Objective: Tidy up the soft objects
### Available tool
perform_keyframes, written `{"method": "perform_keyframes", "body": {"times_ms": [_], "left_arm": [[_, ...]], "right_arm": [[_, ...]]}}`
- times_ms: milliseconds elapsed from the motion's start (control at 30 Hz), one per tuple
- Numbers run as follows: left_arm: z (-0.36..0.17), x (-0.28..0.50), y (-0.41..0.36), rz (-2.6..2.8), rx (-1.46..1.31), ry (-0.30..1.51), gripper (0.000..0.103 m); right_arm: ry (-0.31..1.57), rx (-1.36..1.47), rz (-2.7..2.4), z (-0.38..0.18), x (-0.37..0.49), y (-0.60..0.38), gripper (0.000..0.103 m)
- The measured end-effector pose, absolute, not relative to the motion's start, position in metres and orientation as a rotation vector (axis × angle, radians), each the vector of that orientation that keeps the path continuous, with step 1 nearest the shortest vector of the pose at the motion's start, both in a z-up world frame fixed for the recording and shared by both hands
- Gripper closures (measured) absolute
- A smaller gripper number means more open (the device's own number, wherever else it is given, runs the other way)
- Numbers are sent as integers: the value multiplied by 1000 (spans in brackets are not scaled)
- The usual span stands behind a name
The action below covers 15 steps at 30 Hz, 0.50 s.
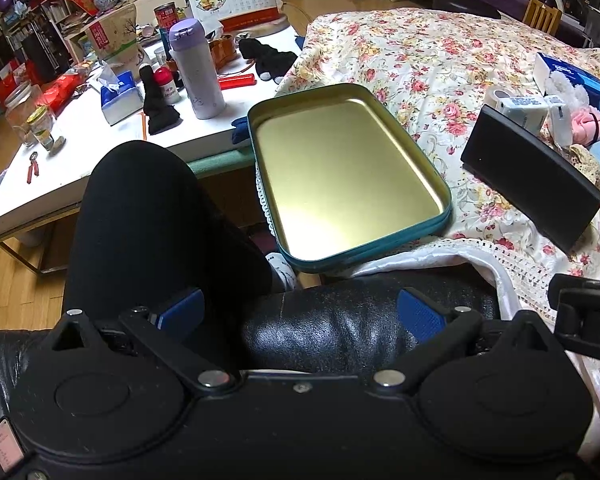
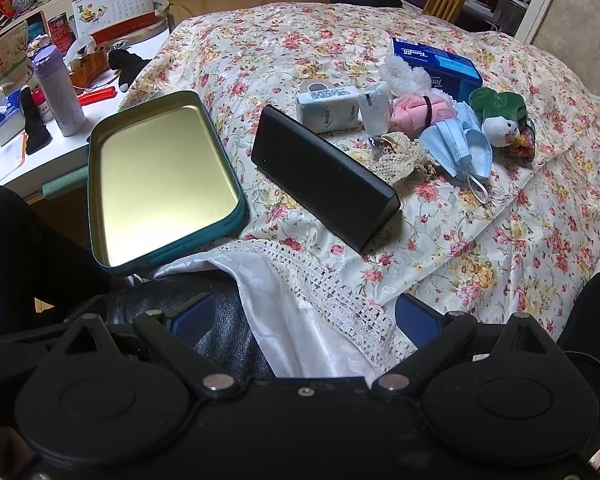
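Both the left gripper (image 1: 300, 316) and right gripper (image 2: 304, 316) are held spread apart and unladen near the floral bedspread's (image 2: 500, 240) edge, where a teal tin (image 2: 100, 200) is set beside a black case (image 2: 324, 176).

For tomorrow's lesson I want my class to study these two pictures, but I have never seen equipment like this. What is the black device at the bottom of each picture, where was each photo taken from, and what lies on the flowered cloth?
No robot here: a person holds one hand-held gripper in each hand, each with a wide-angle camera looking along its two blue-padded fingers. One picture comes from the left gripper, the other from the right gripper. Both are open and hold nothing.

On the flowered cloth sit an empty gold-lined tin tray, a black case, and a pile of soft things: a blue face mask, a pink scrunchie, a green and white plush toy and a blue tissue pack. The white table beside it holds clutter, including a lilac bottle.
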State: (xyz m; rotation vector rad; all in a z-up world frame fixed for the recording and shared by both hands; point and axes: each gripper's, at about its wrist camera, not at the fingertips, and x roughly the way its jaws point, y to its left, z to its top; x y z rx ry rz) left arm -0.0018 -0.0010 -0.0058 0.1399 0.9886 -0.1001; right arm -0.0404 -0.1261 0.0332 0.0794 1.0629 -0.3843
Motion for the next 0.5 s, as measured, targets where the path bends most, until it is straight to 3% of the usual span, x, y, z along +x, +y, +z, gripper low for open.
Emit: {"method": "perform_keyframes", "body": {"times_ms": [500], "left_arm": [[-6, -1, 1, -101, 131, 1001, 3]], "right_arm": [[1069, 77, -379, 32, -42, -124, 6]]}}
